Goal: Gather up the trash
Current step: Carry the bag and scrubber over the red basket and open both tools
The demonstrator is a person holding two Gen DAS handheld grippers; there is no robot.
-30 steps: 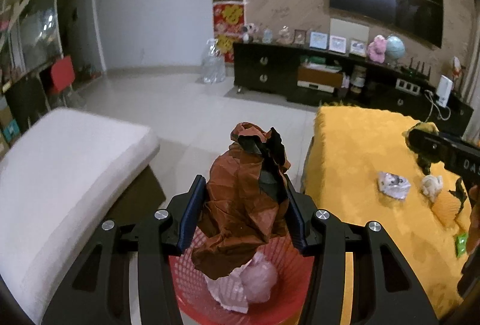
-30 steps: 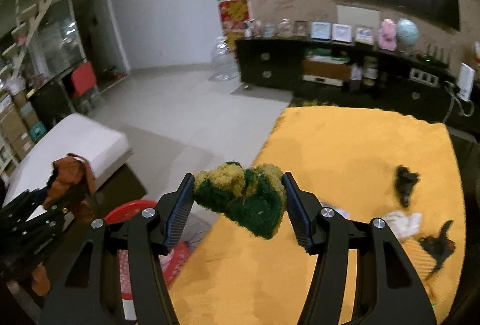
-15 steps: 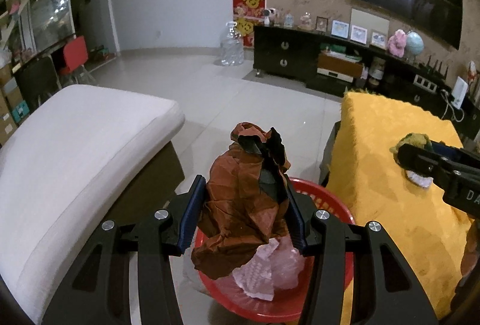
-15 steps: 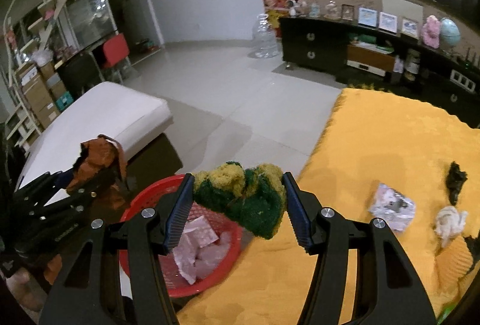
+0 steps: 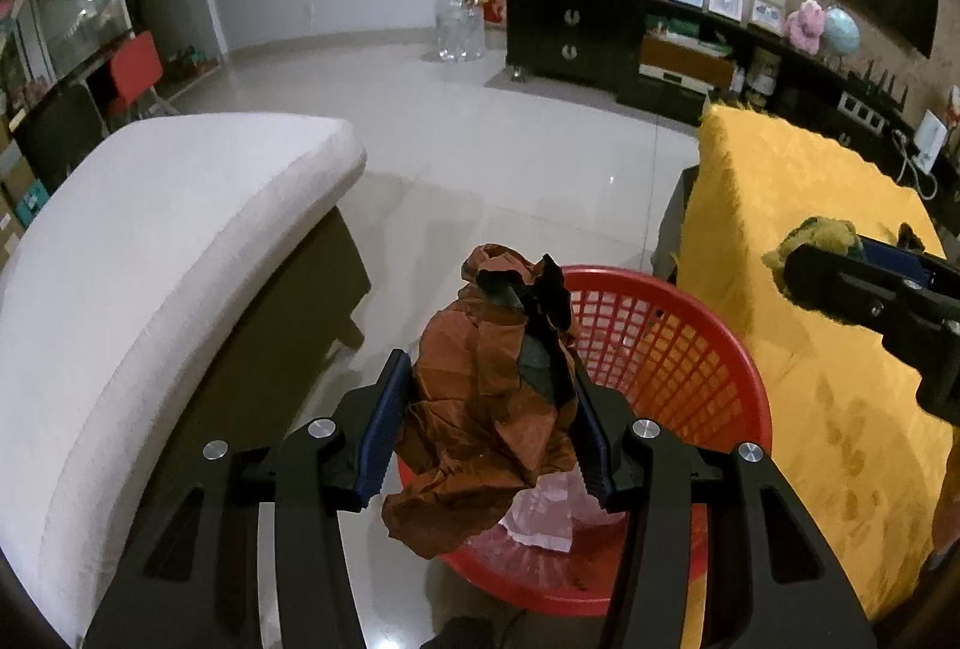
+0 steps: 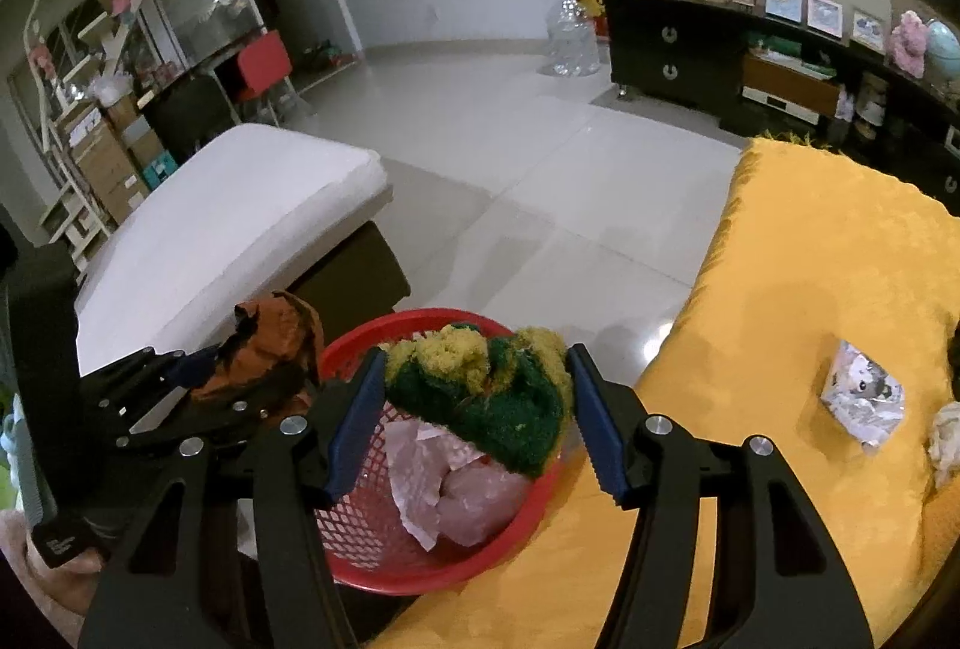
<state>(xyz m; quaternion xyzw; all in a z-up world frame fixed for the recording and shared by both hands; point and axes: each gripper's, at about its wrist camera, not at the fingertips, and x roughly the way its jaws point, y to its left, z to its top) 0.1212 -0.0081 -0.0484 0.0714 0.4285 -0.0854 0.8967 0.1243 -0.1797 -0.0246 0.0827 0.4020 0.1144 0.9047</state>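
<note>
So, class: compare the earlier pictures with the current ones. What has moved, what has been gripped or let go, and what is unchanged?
Both tongs have swung from the yellow table toward the red basket and tipped down over it. The right tongs are opening, the green and yellow sponge still between them, its right side now clear of the pad. The left tongs still clamp the crumpled brown paper. The pink plastic wrap in the basket is unchanged.

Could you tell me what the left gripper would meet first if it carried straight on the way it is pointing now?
Probably the red basket: the left gripper, shut on brown crumpled paper, points down at it, likely reaching the pink plastic inside.
</note>
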